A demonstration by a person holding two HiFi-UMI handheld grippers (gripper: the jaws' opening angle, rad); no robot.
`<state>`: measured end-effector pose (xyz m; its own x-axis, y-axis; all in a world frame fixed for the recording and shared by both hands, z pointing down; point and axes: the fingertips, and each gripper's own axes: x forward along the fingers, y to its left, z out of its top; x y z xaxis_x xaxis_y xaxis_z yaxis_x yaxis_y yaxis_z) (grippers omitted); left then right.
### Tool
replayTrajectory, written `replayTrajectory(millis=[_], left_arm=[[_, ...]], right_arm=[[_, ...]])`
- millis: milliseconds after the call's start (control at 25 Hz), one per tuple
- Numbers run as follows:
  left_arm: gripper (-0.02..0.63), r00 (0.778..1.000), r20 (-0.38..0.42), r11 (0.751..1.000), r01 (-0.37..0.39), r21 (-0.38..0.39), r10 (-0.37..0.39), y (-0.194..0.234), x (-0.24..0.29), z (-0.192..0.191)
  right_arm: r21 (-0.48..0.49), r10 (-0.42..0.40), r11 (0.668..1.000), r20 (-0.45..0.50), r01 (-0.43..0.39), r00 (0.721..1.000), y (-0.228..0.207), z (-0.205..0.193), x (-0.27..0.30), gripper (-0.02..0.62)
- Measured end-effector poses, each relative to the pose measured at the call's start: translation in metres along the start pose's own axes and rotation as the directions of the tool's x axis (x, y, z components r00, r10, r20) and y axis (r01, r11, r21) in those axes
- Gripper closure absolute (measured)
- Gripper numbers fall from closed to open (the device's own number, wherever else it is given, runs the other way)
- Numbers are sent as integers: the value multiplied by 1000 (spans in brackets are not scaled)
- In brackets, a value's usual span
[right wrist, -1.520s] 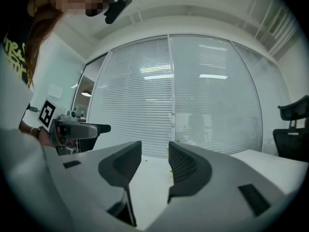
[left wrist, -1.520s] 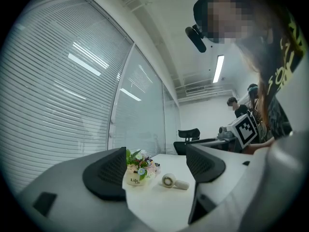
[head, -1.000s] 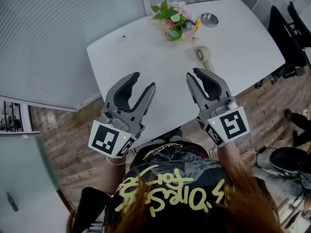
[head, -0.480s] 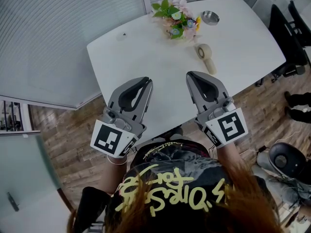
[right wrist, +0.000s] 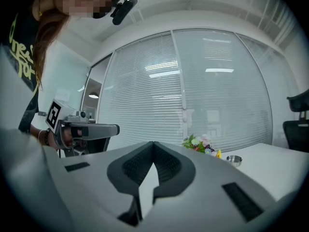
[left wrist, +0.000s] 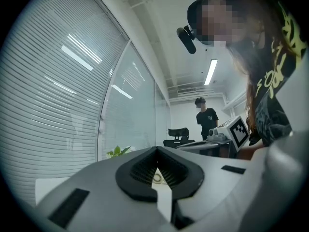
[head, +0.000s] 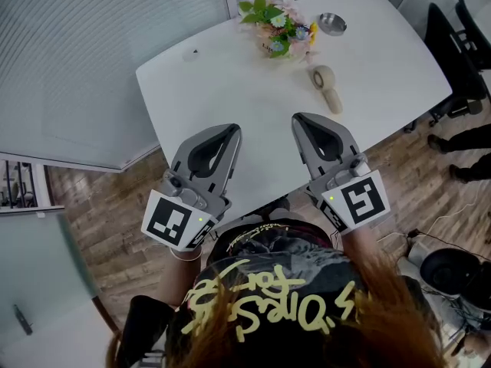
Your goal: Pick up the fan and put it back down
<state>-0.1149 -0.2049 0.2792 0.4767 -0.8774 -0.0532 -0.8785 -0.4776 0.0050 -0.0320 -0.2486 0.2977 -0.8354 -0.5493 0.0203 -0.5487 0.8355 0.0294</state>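
The left hand-held gripper [head: 230, 131] and the right hand-held gripper [head: 301, 121] are both closed and empty, above the white bench's [head: 230, 75] near edge. The fan [head: 325, 85] lies flat farther back, near the flowers [head: 280, 29].

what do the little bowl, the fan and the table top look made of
Bowl: likely polished metal; silvery with bright reflections.
Fan: probably matte cream plastic, too small to be sure.
Table top: smooth white laminate or painted board, with soft sheen.

An office meeting room: a white meeting table [head: 230, 83], blind-covered glass walls [head: 92, 52], and black office chairs [head: 449, 52] beside it.
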Motion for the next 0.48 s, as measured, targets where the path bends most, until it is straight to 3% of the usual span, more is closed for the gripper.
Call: replayTrajectory(millis=[480], left_arm=[[614, 1000, 13, 1000, 25, -3, -25, -3, -2, 3]], right_arm=[[-3, -9, 1000, 20, 9, 1000, 5, 1, -2, 594]])
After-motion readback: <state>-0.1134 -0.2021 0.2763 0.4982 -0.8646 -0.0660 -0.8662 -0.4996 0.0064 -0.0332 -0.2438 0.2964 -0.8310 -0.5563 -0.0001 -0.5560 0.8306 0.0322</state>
